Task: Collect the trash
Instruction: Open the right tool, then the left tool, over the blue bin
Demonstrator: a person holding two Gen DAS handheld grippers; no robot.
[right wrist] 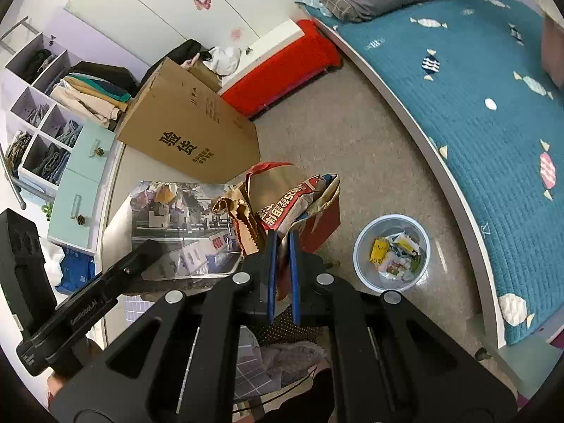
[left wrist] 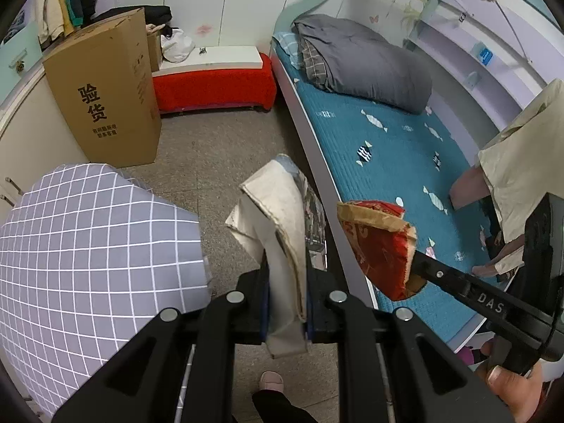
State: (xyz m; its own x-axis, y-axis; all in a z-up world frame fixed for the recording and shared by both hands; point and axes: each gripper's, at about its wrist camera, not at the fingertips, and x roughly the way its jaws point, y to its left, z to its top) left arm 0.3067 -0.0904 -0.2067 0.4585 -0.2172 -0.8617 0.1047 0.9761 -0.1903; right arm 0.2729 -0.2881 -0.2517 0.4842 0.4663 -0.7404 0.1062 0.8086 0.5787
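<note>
Above the bedroom floor, between the bed and a tall cardboard box, both claws are loaded. The left claw is clamped on a folded printed sheet, pale on its back and photo-printed on its face, which stands up out of the blue pads. The right claw is closed on a crumpled red and brown paper bag with Chinese lettering, held in the air just beside the sheet. Down on the floor near the bed's edge stands a small clear bin, and it already holds several bright wrappers, so part of the collecting looks done. Neither held piece is over the bin yet; in the right wrist view it sits to the right of and below the bag. As I judge it, two drops remain, the bag first since it is nearer. Whether more litter lies about the room cannot be told from these views; the visible floor shows none.
</note>
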